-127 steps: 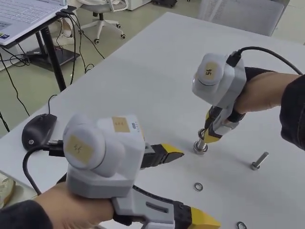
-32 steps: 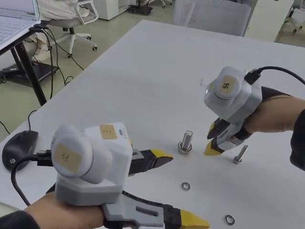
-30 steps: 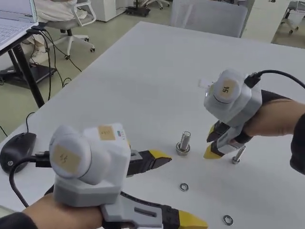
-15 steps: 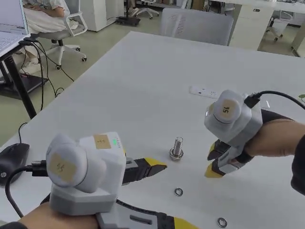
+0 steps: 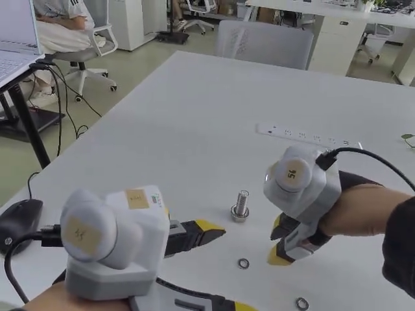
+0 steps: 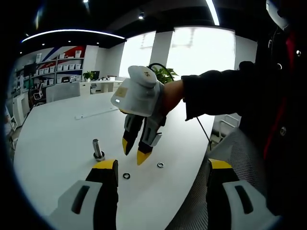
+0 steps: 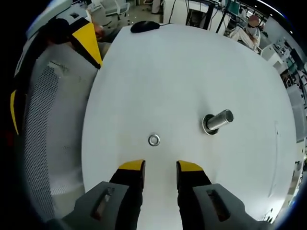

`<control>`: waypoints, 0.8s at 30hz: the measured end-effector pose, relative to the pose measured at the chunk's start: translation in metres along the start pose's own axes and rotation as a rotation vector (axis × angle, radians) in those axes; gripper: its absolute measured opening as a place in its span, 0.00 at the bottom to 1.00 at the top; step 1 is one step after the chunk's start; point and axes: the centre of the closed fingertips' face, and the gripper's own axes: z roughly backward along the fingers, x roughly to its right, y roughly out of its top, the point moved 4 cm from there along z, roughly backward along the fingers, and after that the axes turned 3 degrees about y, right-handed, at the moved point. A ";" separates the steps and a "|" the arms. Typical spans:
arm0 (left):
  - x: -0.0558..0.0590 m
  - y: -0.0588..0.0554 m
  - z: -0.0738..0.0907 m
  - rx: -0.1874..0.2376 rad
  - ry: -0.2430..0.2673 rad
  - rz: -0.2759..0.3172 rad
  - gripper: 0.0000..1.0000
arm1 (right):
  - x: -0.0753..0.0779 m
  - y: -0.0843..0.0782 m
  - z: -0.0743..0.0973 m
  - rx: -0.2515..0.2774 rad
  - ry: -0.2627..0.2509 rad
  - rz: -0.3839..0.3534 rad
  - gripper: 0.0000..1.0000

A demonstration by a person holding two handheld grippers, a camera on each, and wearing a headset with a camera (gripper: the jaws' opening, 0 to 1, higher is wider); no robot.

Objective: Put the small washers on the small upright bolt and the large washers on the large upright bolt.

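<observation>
A large bolt (image 5: 240, 206) stands upright on the white table (image 5: 194, 116), with a washer around its foot. One small washer (image 5: 244, 263) lies in front of it and another washer (image 5: 302, 302) lies near the front edge. My right gripper (image 5: 277, 241) hovers just right of the bolt, pointing down, jaws a little apart and holding nothing. In the right gripper view the washer (image 7: 154, 140) lies just ahead of the right gripper (image 7: 160, 165), and the bolt (image 7: 218, 121) is off to the right. My left gripper (image 5: 224, 267) is open wide at the front left.
A white power strip (image 5: 305, 136) lies further back on the table. A black mouse (image 5: 13, 223) with its cable sits at the left edge. A grey chair (image 5: 262, 42) stands behind the far edge, and a person sits at the far left.
My right gripper has come nearer to me, from beside the lying small bolt towards the loose washer. That small bolt is out of sight now. The head camera has tilted up.
</observation>
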 end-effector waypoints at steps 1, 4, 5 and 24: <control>0.000 0.000 0.001 0.000 0.004 -0.001 0.74 | -0.001 0.001 -0.002 -0.002 0.004 0.002 0.27; -0.001 -0.002 0.004 -0.001 0.013 0.003 0.74 | -0.005 0.007 -0.010 -0.001 0.021 0.015 0.27; -0.001 -0.003 0.004 -0.002 0.015 0.005 0.74 | -0.006 0.008 -0.012 -0.001 0.028 0.016 0.27; -0.005 -0.003 0.006 0.001 0.049 0.015 0.74 | -0.006 0.016 -0.040 -0.008 0.040 0.050 0.24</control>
